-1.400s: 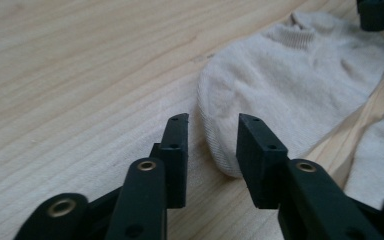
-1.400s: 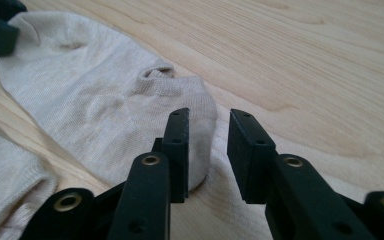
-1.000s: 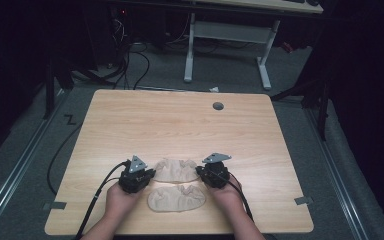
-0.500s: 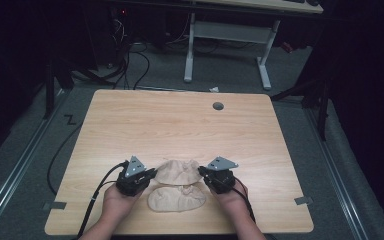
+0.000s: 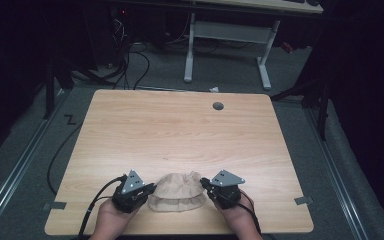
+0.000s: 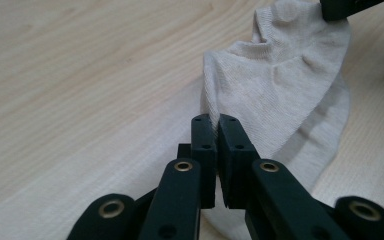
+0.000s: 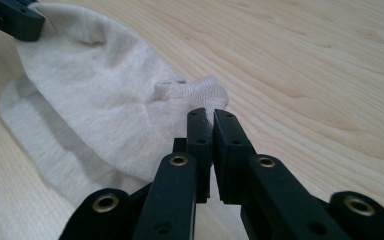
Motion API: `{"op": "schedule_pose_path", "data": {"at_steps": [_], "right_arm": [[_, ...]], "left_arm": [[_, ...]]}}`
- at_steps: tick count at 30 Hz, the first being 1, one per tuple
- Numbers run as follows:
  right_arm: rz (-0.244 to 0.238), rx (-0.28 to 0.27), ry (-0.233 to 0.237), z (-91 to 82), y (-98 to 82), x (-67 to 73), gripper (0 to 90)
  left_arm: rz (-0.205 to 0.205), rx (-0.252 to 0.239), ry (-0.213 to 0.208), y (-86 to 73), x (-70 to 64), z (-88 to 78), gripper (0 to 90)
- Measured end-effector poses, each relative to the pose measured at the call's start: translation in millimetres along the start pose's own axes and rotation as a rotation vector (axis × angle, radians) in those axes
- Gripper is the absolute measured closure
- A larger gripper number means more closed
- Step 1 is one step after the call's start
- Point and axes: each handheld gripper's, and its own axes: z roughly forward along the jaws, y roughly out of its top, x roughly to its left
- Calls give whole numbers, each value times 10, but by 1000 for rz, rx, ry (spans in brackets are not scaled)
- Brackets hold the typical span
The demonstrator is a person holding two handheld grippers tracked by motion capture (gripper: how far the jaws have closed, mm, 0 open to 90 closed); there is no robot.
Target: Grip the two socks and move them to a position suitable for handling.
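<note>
a beige knit cloth sock (image 6: 280, 85) lies on the smooth, matt, light wood-grain table (image 5: 180, 130).

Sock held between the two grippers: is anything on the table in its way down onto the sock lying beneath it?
Nothing visible is. The upper sock hangs between the left gripper and the right gripper, both shut on its ends. The lower sock lies directly under it on the bare table.

Looking like a lab: bare wooden table (image 5: 180, 135) sitting on grey carpet, cables (image 5: 130, 60) trailing far left, desk frame (image 5: 227, 47) standing beyond.
</note>
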Motion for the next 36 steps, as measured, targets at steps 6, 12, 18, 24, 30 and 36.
{"op": "schedule_pose_path", "data": {"at_steps": [6, 12, 18, 24, 30, 36], "right_arm": [[13, -1, 17, -80, -76, 36, 862], [-15, 8, 29, -112, -109, 151, 862], [-25, 8, 25, -132, -126, 211, 862], [10, 31, 23, -110, -175, 137, 862], [-4, 59, 43, -54, -186, 166, 861], [-3, 62, 43, -45, -197, 156, 861]], "left_arm": [[-8, -5, -10, -35, -43, -96, 861], [21, 2, 17, -128, -94, -226, 853], [11, 6, 9, -148, -65, -211, 845], [20, 28, 14, -166, -37, -192, 850], [9, 41, -15, -164, -56, -135, 762], [30, 84, 9, -152, -140, 0, 760]]}}
